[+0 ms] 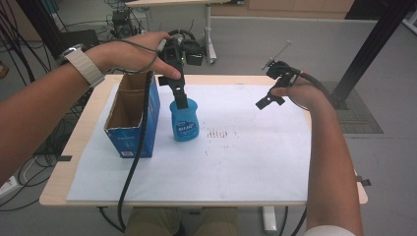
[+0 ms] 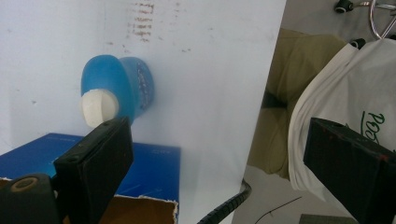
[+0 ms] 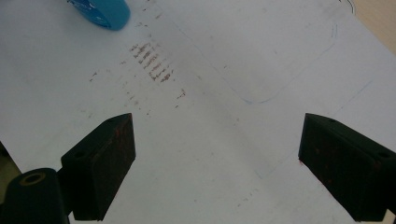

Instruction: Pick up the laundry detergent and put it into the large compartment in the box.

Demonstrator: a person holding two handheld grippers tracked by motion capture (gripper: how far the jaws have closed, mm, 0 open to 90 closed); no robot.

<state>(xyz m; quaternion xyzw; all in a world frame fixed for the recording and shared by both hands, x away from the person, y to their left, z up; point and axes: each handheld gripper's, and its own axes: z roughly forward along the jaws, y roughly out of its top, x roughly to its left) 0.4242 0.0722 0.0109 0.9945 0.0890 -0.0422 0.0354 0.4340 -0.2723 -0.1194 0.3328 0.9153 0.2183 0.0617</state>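
Your left tool (image 1: 180,96) hangs over the blue bottle (image 1: 185,119), centre-left of the high view, jaws spread wide and pinching nothing. In the left gripper view the bottle's white cap (image 2: 98,107) sits upper left, just above the left jaw, not between the two. The bottle stands upright on the white sheet (image 1: 246,157) covering the worktop (image 1: 61,177), just beside the open blue carton (image 1: 132,118) to its left in the high view.

Risks from here:
- Off-centre approach. The cap lines up with one jaw, not the gap. Drop straight down and that jaw probably hits the cap and tips the bottle.
- The bottle looks rounded and smooth. Close on the bulge and it may squirt out sideways. The neck below the cap is likely the safer spot.
- The carton wall is close. Your left-hand jaw could catch the torn cardboard edge (image 2: 144,200) and drag the carton, or nudge the bottle.
- The cable (image 1: 135,157) from the left tool trails across the carton towards the lower edge. Swing wide and it may snag there.

Your right tool (image 1: 269,101) hovers upper right of the high view, jaws spread, empty, above bare sheet with brown smudges (image 3: 152,63). It stays well apart from the bottle, so it can't steady anything if the bottle falls.
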